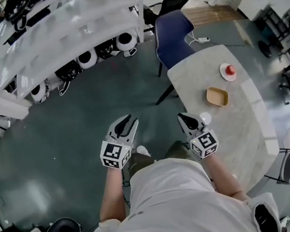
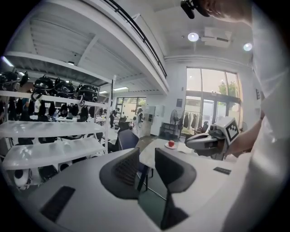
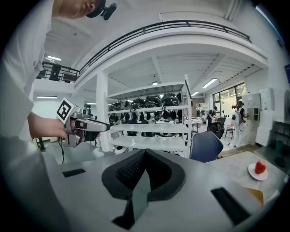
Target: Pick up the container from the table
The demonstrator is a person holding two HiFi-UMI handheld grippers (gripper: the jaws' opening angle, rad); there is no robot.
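Left gripper view is showing the left gripper (image 2: pixel 147 156) with its dark ribbed fingers (image 2: pixel 124 171) standing clearly apart and gripping nothing; only the room beyond is showing through the gap. Right gripper view is showing the right gripper (image 3: pixel 145 154) with its fingers (image 3: pixel 129 172) meeting at their tips, closed on nothing.

Head view is showing both grippers being held side by side in front of the person's white shirt (image 1: pixel 165 199), each pointing toward 12 o'clock over the grey-green floor (image 1: pixel 59 138). The right gripper is hanging at the near edge of the white marble-patterned oval table (image 1: pixel 251 132), while the left gripper is sitting at 9 o'clock from it, well clear of the table.

The shallow tan wooden container (image 1: pixel 217 96) is lying on the table at 1 o'clock from the right gripper, apart from both grippers and touched by neither. A small white round plate (image 1: pixel 223 76) carrying a red fruit (image 1: pixel 230 70) is resting near the container, at its 1 o'clock. A blue chair (image 1: pixel 173 31) is standing at the table's 11 o'clock end. A white shelf rack (image 1: pixel 73 32) is filling the view's 10 o'clock corner, with dark gear lying under it on the floor.
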